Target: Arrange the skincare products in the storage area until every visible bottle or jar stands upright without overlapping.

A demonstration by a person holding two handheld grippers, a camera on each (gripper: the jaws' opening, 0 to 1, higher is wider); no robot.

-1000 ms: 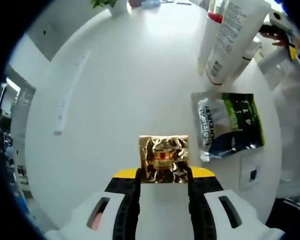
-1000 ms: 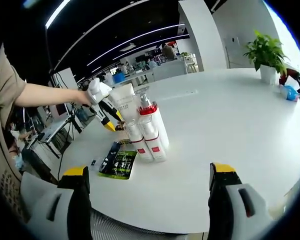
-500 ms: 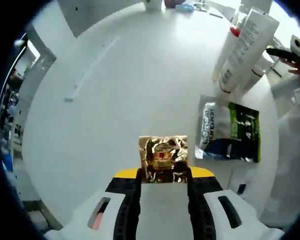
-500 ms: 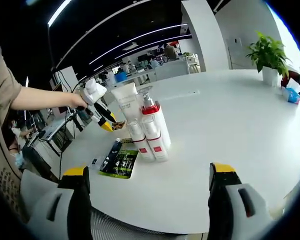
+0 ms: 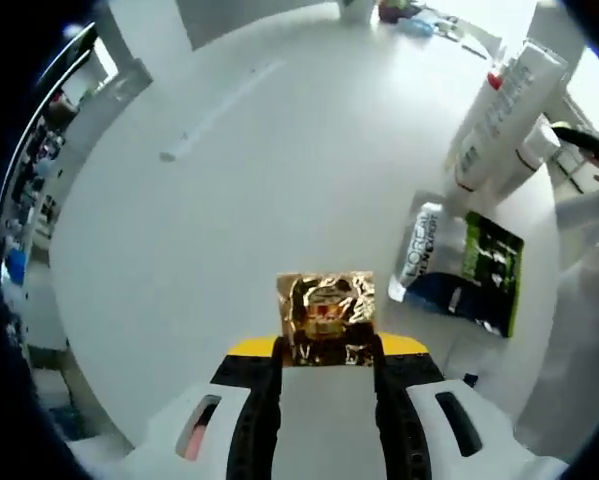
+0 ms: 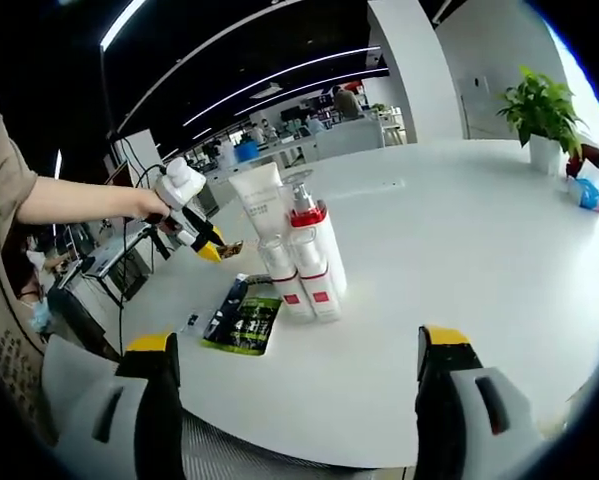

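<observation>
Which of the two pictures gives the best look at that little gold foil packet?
The left gripper view. The gold packet sits large and sharp there, pinched between the left gripper's fingers above the white table. In the right gripper view it is a tiny brownish speck at the tip of the far gripper, too small to make out.

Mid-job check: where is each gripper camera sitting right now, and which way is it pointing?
Left gripper view: rides the left gripper, looking down at the white table; its fingers pinch a gold foil sachet.
Right gripper view: rides the right gripper, held low at the table edge, looking across; fingers apart, the person's forearm showing.
Shared: the upright bottle cluster, the flat green-black sachet.
</observation>
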